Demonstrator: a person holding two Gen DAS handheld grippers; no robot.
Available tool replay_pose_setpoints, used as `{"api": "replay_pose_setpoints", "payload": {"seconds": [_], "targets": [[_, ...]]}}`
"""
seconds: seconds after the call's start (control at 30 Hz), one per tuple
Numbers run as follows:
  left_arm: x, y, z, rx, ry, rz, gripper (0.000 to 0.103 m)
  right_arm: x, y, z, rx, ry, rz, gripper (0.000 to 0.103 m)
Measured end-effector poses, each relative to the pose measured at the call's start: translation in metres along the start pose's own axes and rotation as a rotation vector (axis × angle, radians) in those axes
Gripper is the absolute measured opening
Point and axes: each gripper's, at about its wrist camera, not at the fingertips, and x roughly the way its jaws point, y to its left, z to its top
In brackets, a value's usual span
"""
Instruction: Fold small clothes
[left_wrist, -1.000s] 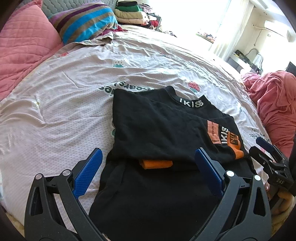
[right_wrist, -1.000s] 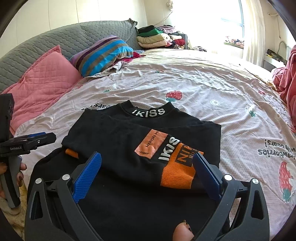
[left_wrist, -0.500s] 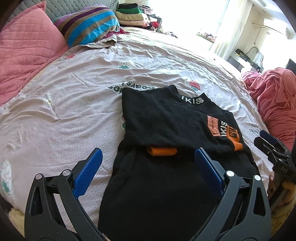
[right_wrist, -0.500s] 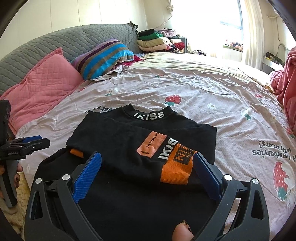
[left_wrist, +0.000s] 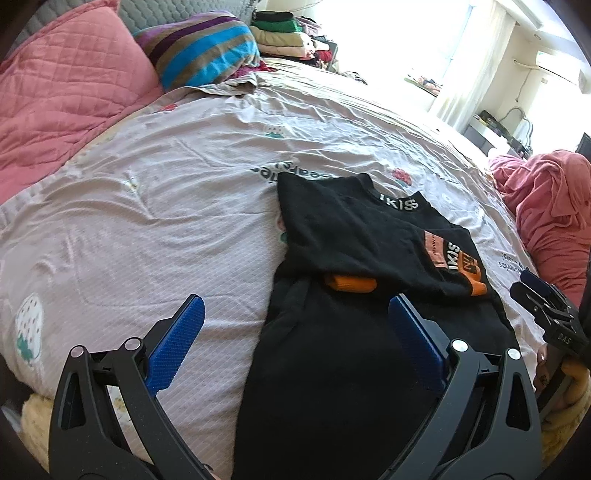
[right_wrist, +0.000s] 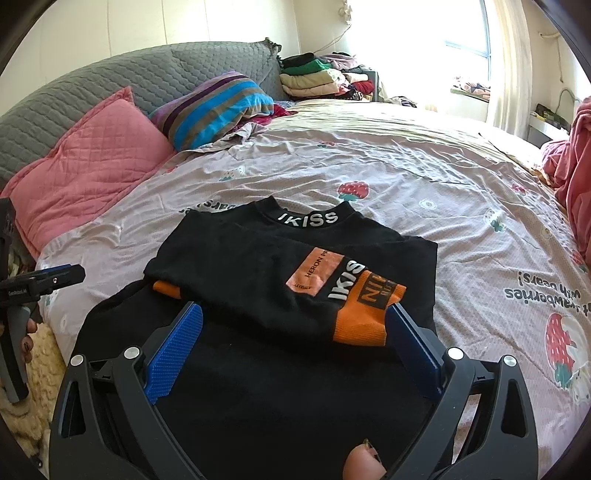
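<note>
Black top (right_wrist: 258, 258) laid flat on the bed (right_wrist: 424, 173), collar away from the viewer and hem toward the bed's near edge. Both sleeves are folded in across the chest; their orange cuffs (right_wrist: 365, 317) lie on the body, one at each side of the top. A pink pillow (right_wrist: 92, 166) and a striped pillow (right_wrist: 218, 107) lie beyond the top, at the head of the bed, with a stack of clothes (right_wrist: 314, 74) farther off.

Left gripper (left_wrist: 295, 332) hovers over the top's lower left side, jaws wide apart and holding nothing. Right gripper (right_wrist: 295, 339) hovers over the lower right side, just short of the cuff, jaws likewise wide apart and empty. In each view the other gripper appears at the frame's edge, beside the top.

Step in hand, as judged: sleeves done, the lengthwise fold not yet begun. The next move likely calls for each gripper to descend to a hem corner, pinch all layers, and carry the hem up toward the collar without dragging the sleeves loose.
</note>
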Motion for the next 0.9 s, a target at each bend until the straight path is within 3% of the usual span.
{"api": "replay_pose_setpoints", "payload": {"seconds": [0.4,0.9], "targets": [[-0.029,0.022,-0.022,-0.033,-0.022,0.026,0.093,-0.019,0.012,-0.015,-0.020,-0.003,0.007,0.098],[-0.040,0.028,-0.057,-0.034,0.011,0.041,0.093,-0.033,0.014,-0.029,-0.023,-0.002,0.017,0.098]]}}
